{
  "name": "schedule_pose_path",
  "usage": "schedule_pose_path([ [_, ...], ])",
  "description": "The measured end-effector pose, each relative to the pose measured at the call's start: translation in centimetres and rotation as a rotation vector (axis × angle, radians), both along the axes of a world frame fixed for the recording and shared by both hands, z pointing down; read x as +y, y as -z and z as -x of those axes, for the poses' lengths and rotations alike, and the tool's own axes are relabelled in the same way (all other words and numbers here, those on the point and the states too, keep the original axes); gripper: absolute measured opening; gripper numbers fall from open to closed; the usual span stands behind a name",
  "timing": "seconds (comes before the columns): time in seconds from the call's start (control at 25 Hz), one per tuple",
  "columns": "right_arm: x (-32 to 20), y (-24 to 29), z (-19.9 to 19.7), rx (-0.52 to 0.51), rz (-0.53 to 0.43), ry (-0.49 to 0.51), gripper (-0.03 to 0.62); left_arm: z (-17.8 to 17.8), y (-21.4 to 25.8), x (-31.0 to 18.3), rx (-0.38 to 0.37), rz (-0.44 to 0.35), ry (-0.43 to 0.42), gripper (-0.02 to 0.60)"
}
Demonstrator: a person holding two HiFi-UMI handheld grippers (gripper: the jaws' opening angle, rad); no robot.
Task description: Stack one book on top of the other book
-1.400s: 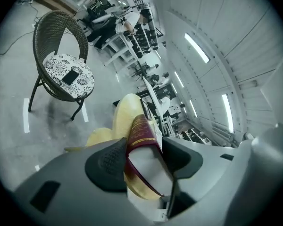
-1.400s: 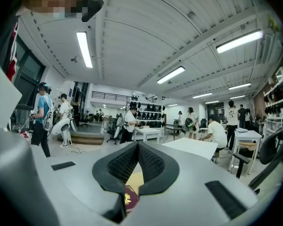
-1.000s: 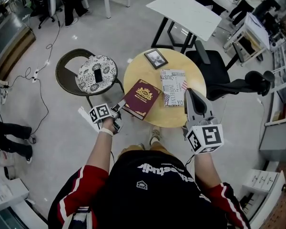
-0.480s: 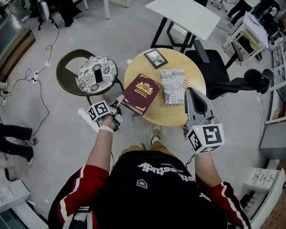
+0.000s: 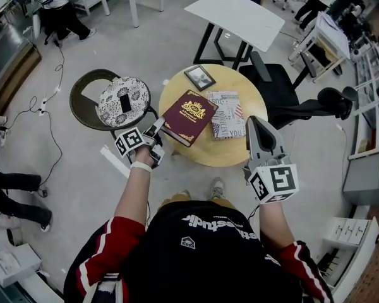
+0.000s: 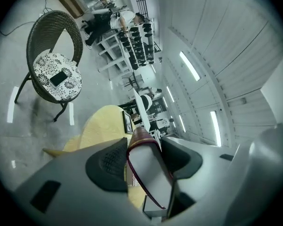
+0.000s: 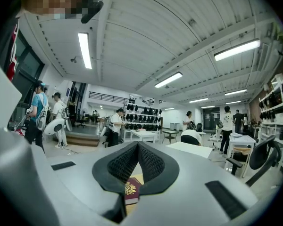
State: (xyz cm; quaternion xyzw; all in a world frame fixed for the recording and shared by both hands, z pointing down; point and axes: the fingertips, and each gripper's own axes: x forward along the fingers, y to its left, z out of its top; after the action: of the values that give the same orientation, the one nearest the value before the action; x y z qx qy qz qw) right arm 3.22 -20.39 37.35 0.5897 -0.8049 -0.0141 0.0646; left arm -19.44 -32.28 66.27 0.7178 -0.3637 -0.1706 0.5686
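Left hand-held gripper (image 5: 156, 132) around maroon book (image 5: 189, 115) corner

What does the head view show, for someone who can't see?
The left gripper holds a dark red hardcover book by its corner over a round wooden table, beside a newspaper-print book. The right gripper hovers at the table's edge.

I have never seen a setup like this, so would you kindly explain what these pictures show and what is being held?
A person holds a two-jaw gripper in each hand; there is no robot arm. The head view looks down from a camera on the person's head; the two gripper views come from cameras on the grippers, looking along their jaws. On the round table lie a patterned book and a picture frame. The left gripper clamps a maroon book by its near corner. The right gripper is shut and holds nothing.
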Motion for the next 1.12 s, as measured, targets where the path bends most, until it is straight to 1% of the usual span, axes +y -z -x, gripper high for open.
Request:
schedule_pose_path([
  [0.2, 0.2, 0.2, 0.2, -0.004, -0.008, -0.004, 0.026, -0.2, 0.4, -0.4, 0.004, -0.002, -0.001, 0.236],
  [0.28, 0.0, 0.4, -0.5, -0.008, -0.008, -0.003, 0.026, -0.6, 0.7, -0.6, 0.004, -0.004, 0.004, 0.236],
  [0.4, -0.6, 0.4, -3.5, -0.016, -0.009, 0.012, 0.026, -3.0, 0.9, -1.0, -0.004, -0.001, 0.021, 0.236],
  [0.72, -3.0, 0.9, -12.7, -0.031, -0.013, 0.044, 0.026, -9.9, 0.5, -2.7, -0.021, 0.027, 0.098, 0.235],
  [0.92, -4.1, 0.3, -16.4, -0.031, 0.003, 0.057, 0.026, -12.4, -0.9, -3.7, -0.026, 0.056, 0.156, 0.235],
  [1.12, -5.4, -0.5, -19.3, -0.036, 0.021, 0.075, 0.026, -14.3, -1.4, -4.8, -0.030, 0.054, 0.216, 0.235],
])
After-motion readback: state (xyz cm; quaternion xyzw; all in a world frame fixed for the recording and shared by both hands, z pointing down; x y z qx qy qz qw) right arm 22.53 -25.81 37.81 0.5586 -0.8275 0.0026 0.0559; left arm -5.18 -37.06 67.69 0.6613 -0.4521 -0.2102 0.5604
